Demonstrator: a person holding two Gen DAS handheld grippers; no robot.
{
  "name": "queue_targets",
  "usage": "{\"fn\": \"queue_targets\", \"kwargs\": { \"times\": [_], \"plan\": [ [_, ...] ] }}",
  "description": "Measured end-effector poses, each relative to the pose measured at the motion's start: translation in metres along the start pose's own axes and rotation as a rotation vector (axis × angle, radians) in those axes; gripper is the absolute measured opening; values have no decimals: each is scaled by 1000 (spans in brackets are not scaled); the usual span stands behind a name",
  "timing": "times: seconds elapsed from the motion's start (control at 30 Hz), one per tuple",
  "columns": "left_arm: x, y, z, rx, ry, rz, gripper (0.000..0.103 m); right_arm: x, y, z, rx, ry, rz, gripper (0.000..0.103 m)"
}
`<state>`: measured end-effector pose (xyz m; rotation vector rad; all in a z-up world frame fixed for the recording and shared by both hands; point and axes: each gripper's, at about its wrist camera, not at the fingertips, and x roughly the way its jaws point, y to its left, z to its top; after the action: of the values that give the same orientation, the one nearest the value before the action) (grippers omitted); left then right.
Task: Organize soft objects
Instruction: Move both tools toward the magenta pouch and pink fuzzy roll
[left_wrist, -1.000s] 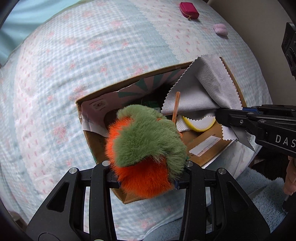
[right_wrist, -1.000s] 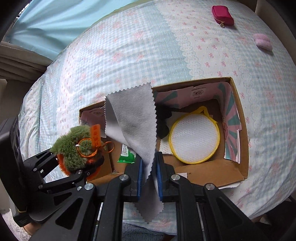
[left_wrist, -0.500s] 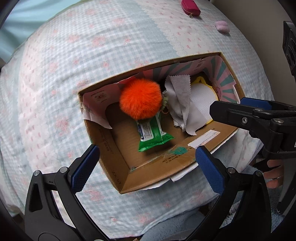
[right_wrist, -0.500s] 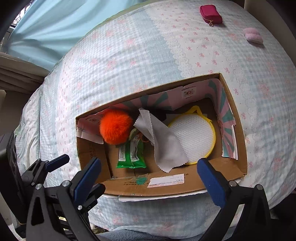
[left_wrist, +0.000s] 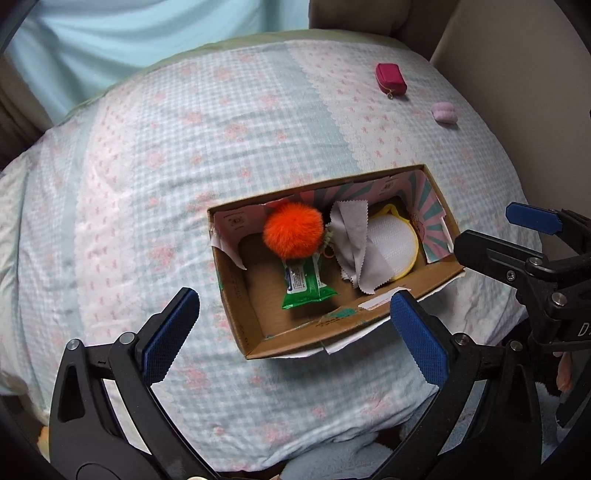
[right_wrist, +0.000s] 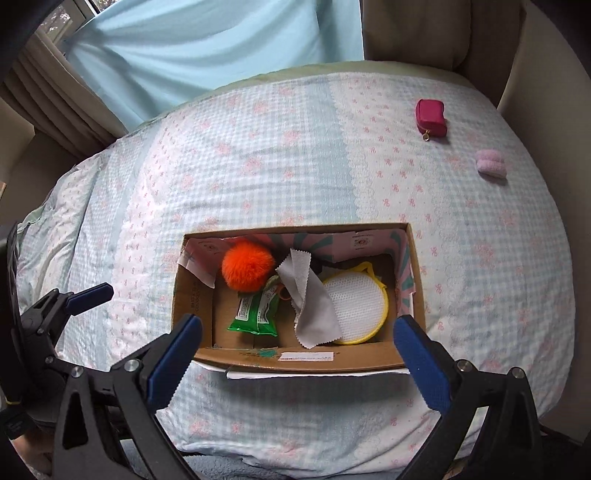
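Both sets of jaws spread wide and empty: left gripper (left_wrist: 291, 325) hovering short of the near-left corner of the cardboard box (left_wrist: 236, 295), right gripper (right_wrist: 295, 347) hanging over the box's near wall; inside the box already: orange pompom (right_wrist: 248, 268) against the far-left side, green wipes packet (right_wrist: 255, 312) just below it, grey cloth (right_wrist: 312, 302) draped partly over the round yellow-rimmed mesh pad (right_wrist: 356, 308) on the right. Still out on the bed (right_wrist: 258, 147), well apart from the box toward the far right: magenta pouch (right_wrist: 430, 115) and, nearer the edge, pink fluffy piece (right_wrist: 490, 166). Best taken, by this reading, with the right side, being closer; reach over the box rather than through it, so as not to snag the cloth or tip the wall; come down from above with jaws kept wide, straddle the pink piece across its narrow waist, press lightly into the quilt, then close gently, since plush squashes and slips; beware pinching the bedcover along with it; for the pouch, grip across the body, not by the small zip pull; carry low and release over the bare cardboard at the left of the box floor, leaving the left side free to steady the rim if the soft bedding lets the box rock.
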<state>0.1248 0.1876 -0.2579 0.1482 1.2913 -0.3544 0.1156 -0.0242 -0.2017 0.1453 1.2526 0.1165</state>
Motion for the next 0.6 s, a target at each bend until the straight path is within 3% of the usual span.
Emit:
{"fn": "queue_targets", "kwargs": {
  "times": [0.3,0.6],
  "plan": [
    [-91,-26,11,-48,-201,39,103,-103,-26,2,-31,-175,-88,103],
    [-168,-81,33,-70,-404,79,103,-182,-89,11,36,-322,-133,103]
  ]
}}
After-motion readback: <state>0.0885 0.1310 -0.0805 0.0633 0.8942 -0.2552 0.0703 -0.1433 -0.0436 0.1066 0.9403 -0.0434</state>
